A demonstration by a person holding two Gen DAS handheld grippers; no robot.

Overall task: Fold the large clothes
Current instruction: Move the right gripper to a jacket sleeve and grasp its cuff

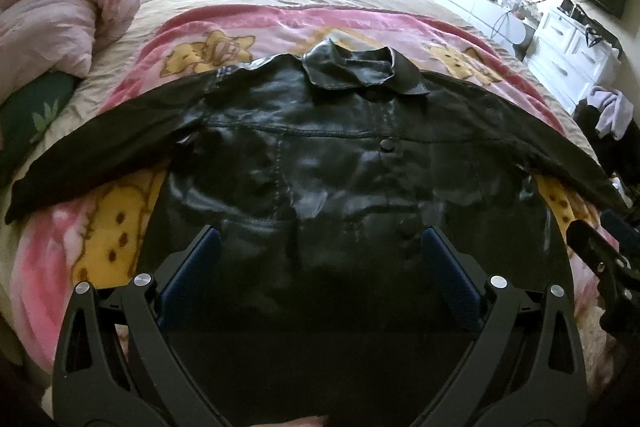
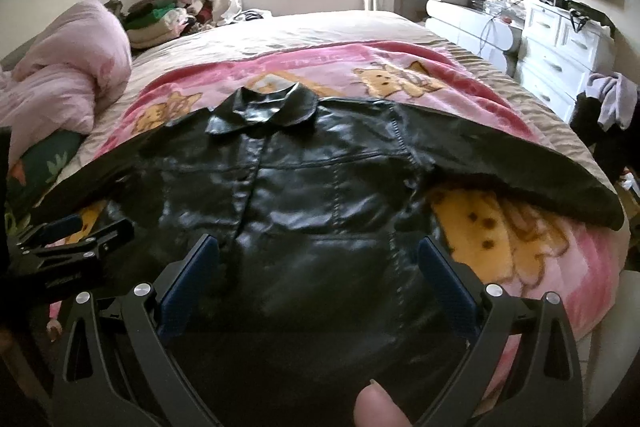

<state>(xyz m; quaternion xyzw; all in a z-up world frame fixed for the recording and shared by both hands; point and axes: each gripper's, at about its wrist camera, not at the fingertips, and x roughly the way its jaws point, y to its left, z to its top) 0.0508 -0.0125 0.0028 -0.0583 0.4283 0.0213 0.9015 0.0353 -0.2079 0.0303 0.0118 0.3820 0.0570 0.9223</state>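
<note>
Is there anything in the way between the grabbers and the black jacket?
No, nothing visible. The jacket lies flat on the blanket, directly beneath the open left gripper and open right gripper.

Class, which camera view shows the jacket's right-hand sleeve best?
The right wrist view: the jacket's right-hand sleeve lies whole, cuff included. The left wrist view stretches that sleeve toward the frame edge, its cuff partly hidden.
</note>
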